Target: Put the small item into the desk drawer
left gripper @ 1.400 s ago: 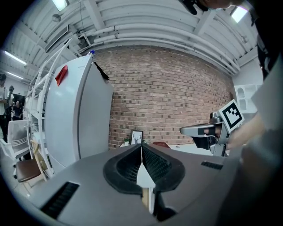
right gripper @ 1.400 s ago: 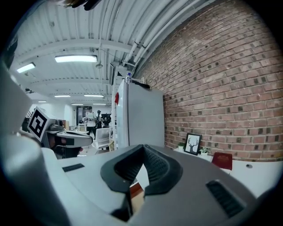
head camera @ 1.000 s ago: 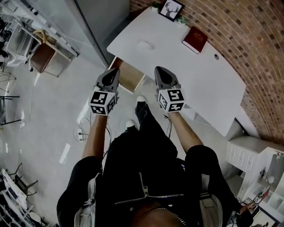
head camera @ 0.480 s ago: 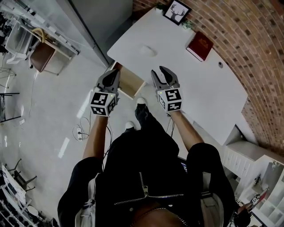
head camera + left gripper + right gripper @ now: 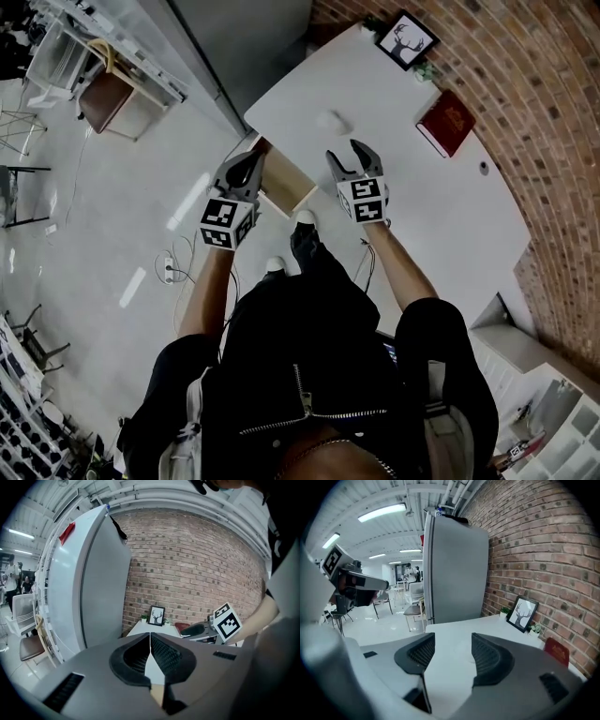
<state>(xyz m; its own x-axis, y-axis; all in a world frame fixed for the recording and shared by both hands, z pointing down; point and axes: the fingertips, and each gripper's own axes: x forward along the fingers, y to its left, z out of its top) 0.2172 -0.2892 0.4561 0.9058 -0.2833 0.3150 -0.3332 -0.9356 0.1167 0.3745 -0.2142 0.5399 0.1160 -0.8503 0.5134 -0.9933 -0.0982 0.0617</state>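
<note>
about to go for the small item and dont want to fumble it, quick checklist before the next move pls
1. Desk drawer open: ok, it is pulled out and its wooden inside shows.
2. Small white item located: ok, it lies on the desk and touches neither tool.
3. Right tool ready: ok, its jaws have just been opening and are apart with nothing between them.
4. Left tool free: ok, it is shut with nothing in it.
5. Path to the item: ok, bare desk ahead, and the red book sits off to the side.
6. Room inside the drawer: cannot tell, the left tool partly hides it.
</note>
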